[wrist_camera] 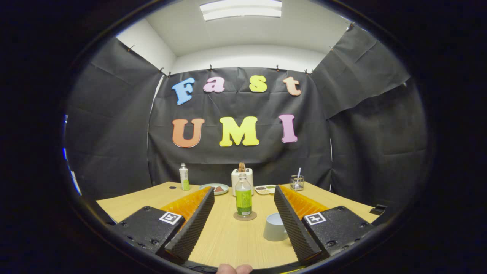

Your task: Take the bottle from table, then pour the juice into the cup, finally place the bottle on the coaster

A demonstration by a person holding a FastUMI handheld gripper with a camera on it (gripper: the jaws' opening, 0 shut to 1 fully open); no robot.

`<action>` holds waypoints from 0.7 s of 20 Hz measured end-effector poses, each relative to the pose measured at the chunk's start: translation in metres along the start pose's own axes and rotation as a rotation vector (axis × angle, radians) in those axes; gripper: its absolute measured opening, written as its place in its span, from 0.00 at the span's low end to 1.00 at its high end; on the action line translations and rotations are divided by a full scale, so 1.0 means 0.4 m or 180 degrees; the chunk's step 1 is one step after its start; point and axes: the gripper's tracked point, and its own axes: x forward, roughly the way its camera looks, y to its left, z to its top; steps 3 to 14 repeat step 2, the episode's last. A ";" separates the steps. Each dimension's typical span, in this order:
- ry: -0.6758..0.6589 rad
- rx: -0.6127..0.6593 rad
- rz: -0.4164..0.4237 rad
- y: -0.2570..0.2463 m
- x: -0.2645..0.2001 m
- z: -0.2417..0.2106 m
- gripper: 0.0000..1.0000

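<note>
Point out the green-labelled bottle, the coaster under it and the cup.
Bottle [243,199], gripper view: on its green label, ahead of the open fingers.
Coaster [245,218], gripper view: on its front rim, below the bottle.
Cup [274,228], gripper view: on its side wall, beside the right finger.

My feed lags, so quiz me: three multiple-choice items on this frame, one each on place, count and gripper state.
1. The clear bottle with green label stands:
A. on the round coaster
B. inside the pale cup
C. on the toaster

2. Bottles on the wooden table:
A. one
B. two
C. four

3. The gripper is:
A. shut on the bottle
B. open, holding nothing
C. shut on the cup

Key: 1 A, its base sits on the coaster; 2 B, a smaller white bottle stands far behind; 3 B, both fingers are spread wide, touching nothing.
</note>
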 end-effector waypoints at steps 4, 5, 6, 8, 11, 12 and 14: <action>-0.0008 -0.0008 0.0011 0.003 0.001 0.001 1.00; -0.0008 -0.0008 0.0011 0.003 0.001 0.001 1.00; -0.0008 -0.0008 0.0011 0.003 0.001 0.001 1.00; -0.0008 -0.0008 0.0011 0.003 0.001 0.001 1.00; -0.0008 -0.0008 0.0011 0.003 0.001 0.001 1.00; -0.0008 -0.0008 0.0011 0.003 0.001 0.001 1.00; -0.0008 -0.0008 0.0011 0.003 0.001 0.001 1.00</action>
